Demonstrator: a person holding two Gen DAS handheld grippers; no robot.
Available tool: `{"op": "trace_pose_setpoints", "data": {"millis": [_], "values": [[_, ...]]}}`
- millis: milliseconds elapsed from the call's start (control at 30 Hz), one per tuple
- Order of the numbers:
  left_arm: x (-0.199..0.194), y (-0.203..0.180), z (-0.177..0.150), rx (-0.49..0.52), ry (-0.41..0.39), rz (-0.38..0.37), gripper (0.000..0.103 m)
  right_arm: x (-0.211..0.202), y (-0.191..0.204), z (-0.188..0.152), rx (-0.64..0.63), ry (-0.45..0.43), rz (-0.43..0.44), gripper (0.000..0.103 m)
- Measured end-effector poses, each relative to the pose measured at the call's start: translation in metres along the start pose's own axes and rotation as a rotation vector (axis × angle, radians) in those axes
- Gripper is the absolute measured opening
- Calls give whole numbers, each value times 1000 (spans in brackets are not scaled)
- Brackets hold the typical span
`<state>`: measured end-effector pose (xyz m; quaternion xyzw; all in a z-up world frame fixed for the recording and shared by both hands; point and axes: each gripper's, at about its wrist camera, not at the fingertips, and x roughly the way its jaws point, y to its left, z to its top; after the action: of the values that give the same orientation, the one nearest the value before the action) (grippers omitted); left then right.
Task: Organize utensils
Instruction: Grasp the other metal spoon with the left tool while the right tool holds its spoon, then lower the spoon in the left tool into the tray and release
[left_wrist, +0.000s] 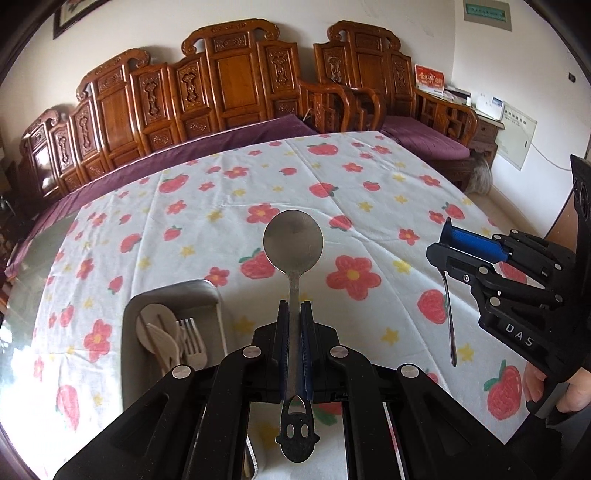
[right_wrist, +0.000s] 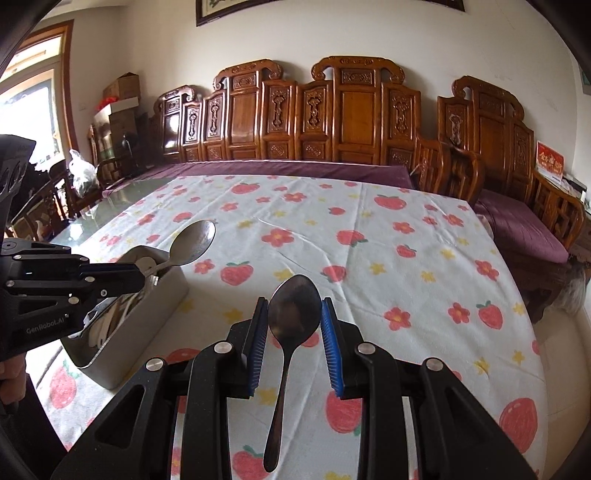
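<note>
My left gripper (left_wrist: 294, 321) is shut on the handle of a steel spoon (left_wrist: 293, 240) with a face-shaped cutout end, held above the table; it also shows in the right wrist view (right_wrist: 192, 242). My right gripper (right_wrist: 294, 321) grips the bowl of a second, darker steel spoon (right_wrist: 293, 306) between its blue pads, and the handle hangs down toward me. In the left wrist view that handle (left_wrist: 448, 321) dangles below the right gripper (left_wrist: 443, 254). A grey metal utensil box (left_wrist: 177, 295) holds beige spoons and a fork (left_wrist: 190, 332), just left of my left gripper.
The table wears a white cloth (left_wrist: 332, 177) with strawberries and flowers. A carved wooden bench with purple cushions (right_wrist: 332, 110) runs behind it. The bare glass table edge (right_wrist: 122, 195) shows at the left. The box (right_wrist: 129, 325) stands near the table's front left.
</note>
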<state>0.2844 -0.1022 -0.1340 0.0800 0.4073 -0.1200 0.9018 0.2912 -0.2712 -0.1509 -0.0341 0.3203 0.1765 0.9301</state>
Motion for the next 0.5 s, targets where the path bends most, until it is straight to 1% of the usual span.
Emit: {"op": "trace_pose_setpoints", "data": {"millis": [233,500], "values": [[-17,28,-7,-22,-16,20,5,-10,27,6,-43,-28,40,31],[-29,61,-28,-63,-15,50,5,-21,49,13,-61,-55,73,31]]}}
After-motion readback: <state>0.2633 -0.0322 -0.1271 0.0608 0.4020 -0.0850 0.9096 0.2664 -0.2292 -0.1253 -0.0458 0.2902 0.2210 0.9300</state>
